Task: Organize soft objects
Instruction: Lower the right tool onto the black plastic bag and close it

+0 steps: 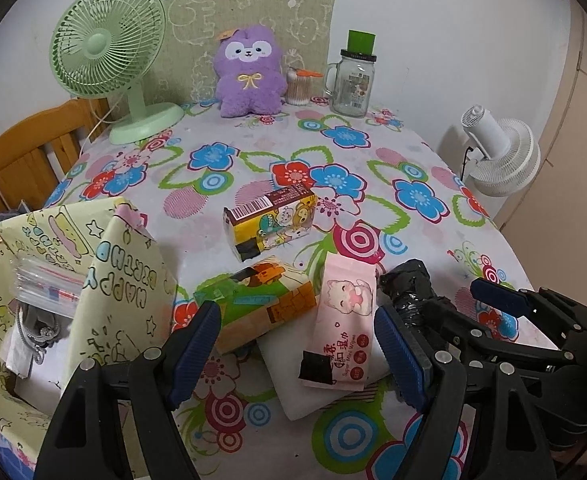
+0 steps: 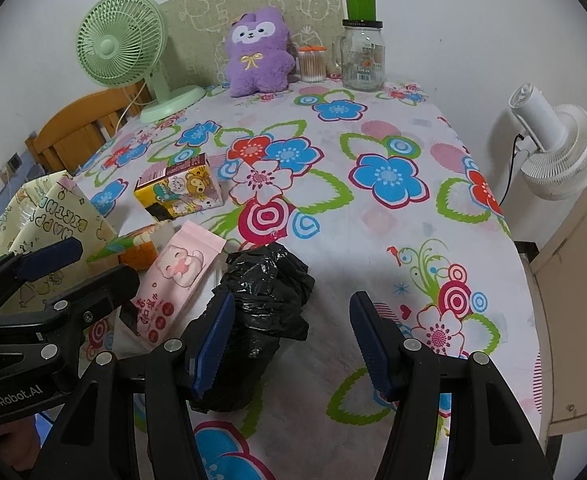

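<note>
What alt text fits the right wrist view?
An open right claw hovers above a crumpled black plastic bag on a floral tablecloth. A pink wipes pack lies left of it; a purple plush toy sits at the back.

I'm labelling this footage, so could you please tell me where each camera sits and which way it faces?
Left wrist: sits on the left gripper, looking forward and down over the table at the wipes pack and tissue packs; its open blue-padded fingers show, with the right gripper at right.
Right wrist: sits on the right gripper, facing likewise, nearest the black bag; its open fingers show, left gripper at left.
Shared: wipes pack, black bag, purple plush, green fan, jar.
</note>
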Demonstrator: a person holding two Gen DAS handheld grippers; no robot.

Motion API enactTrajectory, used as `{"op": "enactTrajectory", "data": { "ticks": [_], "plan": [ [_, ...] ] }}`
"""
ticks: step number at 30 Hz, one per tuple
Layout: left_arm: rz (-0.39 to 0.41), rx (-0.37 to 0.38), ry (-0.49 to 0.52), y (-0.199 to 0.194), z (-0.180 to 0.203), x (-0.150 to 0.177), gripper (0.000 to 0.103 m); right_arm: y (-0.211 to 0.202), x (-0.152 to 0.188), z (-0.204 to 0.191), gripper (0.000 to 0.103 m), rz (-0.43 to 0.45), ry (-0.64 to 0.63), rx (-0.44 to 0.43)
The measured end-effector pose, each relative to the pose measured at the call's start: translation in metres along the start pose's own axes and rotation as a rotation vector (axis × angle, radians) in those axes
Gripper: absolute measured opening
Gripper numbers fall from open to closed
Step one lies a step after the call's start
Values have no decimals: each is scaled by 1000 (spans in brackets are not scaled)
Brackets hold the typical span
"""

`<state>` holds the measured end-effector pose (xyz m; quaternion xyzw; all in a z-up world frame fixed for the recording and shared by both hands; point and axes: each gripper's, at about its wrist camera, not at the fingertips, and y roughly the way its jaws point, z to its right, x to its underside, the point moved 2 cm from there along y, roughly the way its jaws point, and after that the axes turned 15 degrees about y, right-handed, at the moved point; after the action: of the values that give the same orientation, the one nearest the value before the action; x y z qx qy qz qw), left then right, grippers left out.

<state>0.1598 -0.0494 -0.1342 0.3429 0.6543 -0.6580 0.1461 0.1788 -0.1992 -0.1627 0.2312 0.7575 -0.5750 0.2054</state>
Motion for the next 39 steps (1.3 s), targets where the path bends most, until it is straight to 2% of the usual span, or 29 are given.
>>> {"op": "enactTrajectory", "data": {
  "ticks": [17, 24, 30, 32, 34, 39],
  "plan": [
    [-53, 64, 12, 24, 10, 3, 81, 5, 1, 16, 63, -7, 30, 25],
    [-88, 68, -8, 37, 7, 8, 79, 6, 0, 17, 63, -8, 33, 25],
    [-71, 45, 19, 34, 12, 7, 62, 6, 1, 16, 63, -8, 27, 22],
    [-66, 47, 32, 33, 14, 7, 49, 7, 1, 13, 63, -9, 22, 18],
    [-59, 58, 46, 32, 16, 6, 42, 7, 2, 11, 63, -12, 16, 13],
    [-54, 61, 60, 31, 19, 6, 38, 8, 3, 8, 63, -14, 14, 10]
  ]
}}
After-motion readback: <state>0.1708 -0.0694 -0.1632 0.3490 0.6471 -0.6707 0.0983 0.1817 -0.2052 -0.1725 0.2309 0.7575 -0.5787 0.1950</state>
